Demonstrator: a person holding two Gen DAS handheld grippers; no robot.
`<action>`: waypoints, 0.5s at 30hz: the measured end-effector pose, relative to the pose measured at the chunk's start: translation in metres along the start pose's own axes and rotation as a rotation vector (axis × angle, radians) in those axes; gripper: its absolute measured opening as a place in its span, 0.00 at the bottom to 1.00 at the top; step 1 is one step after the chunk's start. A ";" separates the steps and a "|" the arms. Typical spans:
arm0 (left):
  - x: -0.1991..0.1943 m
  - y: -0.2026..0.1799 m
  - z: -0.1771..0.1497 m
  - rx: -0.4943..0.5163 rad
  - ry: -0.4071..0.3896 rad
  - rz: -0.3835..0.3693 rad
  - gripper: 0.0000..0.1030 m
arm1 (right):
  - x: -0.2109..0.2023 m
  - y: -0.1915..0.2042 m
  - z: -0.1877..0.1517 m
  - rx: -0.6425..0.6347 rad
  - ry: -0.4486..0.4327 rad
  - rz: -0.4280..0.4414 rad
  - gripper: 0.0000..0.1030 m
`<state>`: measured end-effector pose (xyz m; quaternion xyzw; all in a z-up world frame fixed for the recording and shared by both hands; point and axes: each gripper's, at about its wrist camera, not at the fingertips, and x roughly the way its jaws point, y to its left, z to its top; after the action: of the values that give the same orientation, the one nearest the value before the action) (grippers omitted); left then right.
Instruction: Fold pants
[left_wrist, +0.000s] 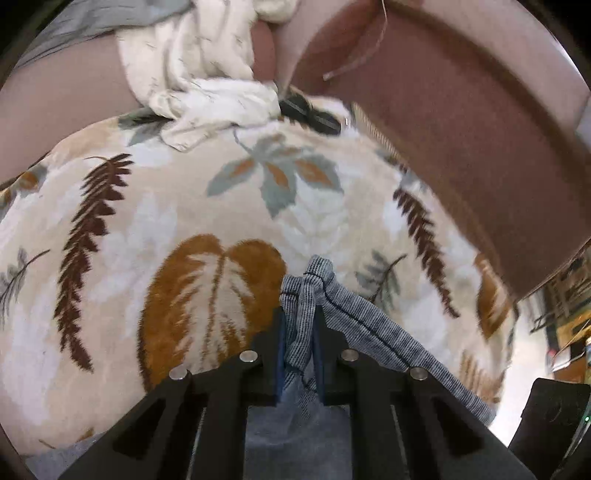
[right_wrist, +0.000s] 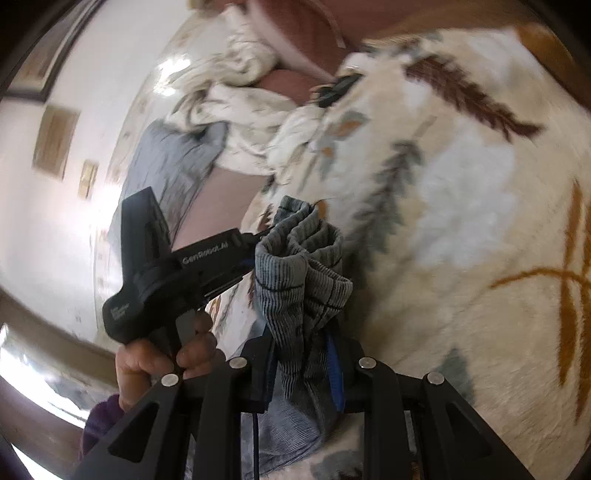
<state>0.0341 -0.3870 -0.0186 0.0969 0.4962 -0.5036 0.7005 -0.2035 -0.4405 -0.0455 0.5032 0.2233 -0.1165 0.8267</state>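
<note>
The pants (left_wrist: 354, 325) are grey-blue ribbed fabric. In the left wrist view my left gripper (left_wrist: 300, 317) is shut on a bunched edge of them, and a band of cloth runs off to the lower right, above a leaf-patterned blanket (left_wrist: 177, 206). In the right wrist view my right gripper (right_wrist: 304, 339) is shut on another bunched part of the pants (right_wrist: 299, 266), held above the blanket (right_wrist: 461, 206). The left gripper (right_wrist: 255, 245), held by a hand, shows there too, gripping the cloth just to the left.
A brown sofa back (left_wrist: 443, 110) curves behind the blanket. A crumpled cream cloth (left_wrist: 207, 92) and a grey garment (right_wrist: 173, 166) lie at the far side. A black remote-like object (left_wrist: 310, 112) lies near the cloth. A white wall with frames (right_wrist: 55, 140) is on the left.
</note>
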 end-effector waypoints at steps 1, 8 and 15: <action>-0.008 0.005 -0.002 -0.010 -0.019 -0.014 0.13 | 0.000 0.005 -0.002 -0.020 -0.002 -0.003 0.24; -0.062 0.048 -0.031 -0.099 -0.135 -0.078 0.13 | 0.005 0.060 -0.026 -0.231 0.017 -0.014 0.24; -0.106 0.113 -0.092 -0.207 -0.185 -0.051 0.13 | 0.033 0.092 -0.070 -0.363 0.143 0.006 0.24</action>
<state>0.0697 -0.2101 -0.0211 -0.0355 0.4812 -0.4743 0.7364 -0.1542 -0.3347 -0.0173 0.3535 0.2976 -0.0359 0.8861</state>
